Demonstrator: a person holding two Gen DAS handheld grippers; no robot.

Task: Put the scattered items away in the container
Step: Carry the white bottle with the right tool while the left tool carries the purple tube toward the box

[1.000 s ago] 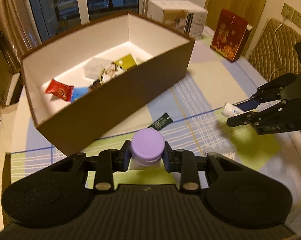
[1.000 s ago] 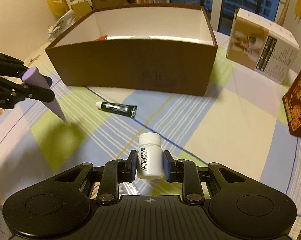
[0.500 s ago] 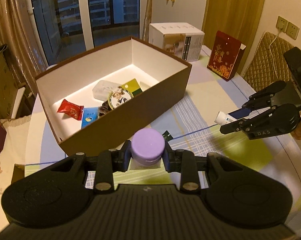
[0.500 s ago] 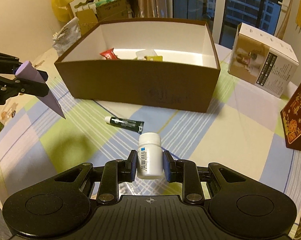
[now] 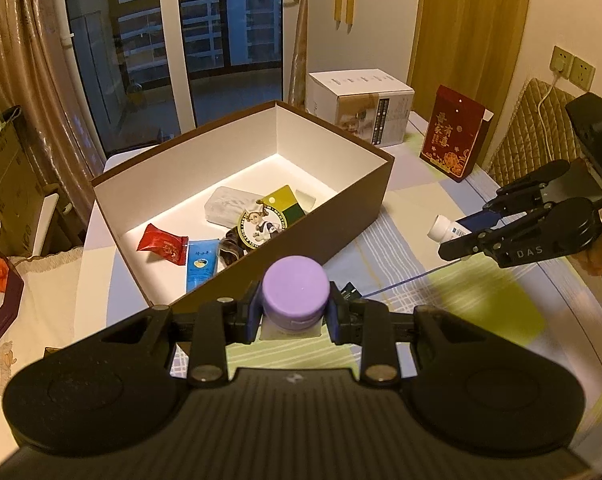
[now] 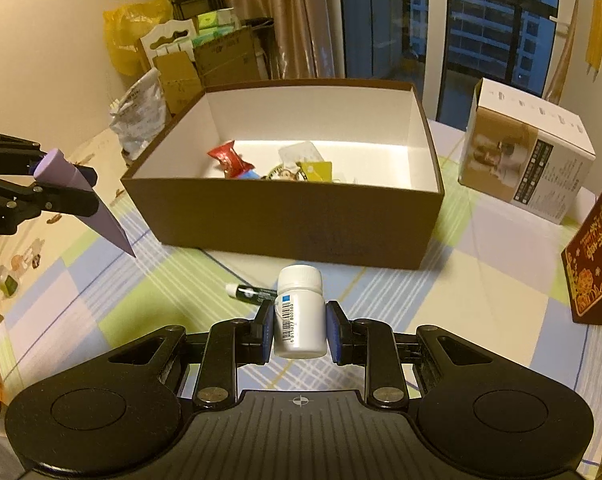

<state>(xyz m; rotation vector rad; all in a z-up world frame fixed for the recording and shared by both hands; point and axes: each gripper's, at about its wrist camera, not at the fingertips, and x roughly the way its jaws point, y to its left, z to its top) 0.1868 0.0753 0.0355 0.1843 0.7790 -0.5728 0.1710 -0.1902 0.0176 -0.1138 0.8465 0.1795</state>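
My left gripper is shut on a purple tube, cap towards the camera; in the right wrist view the purple tube hangs at the left, tail pointing down. My right gripper is shut on a white pill bottle, also seen as the white bottle at the right of the left wrist view. The brown box with white inside holds several packets. Both grippers hover above the checked cloth, in front of the box. A small dark green tube lies on the cloth between box and bottle.
A white carton and a red gift box stand behind the brown box on the right. Cardboard boxes and bags crowd the floor beyond the table. A padded chair back stands at the right edge.
Both grippers have risen with their loads, so the inside of the box and its contents now show more fully. Neither grip has changed.
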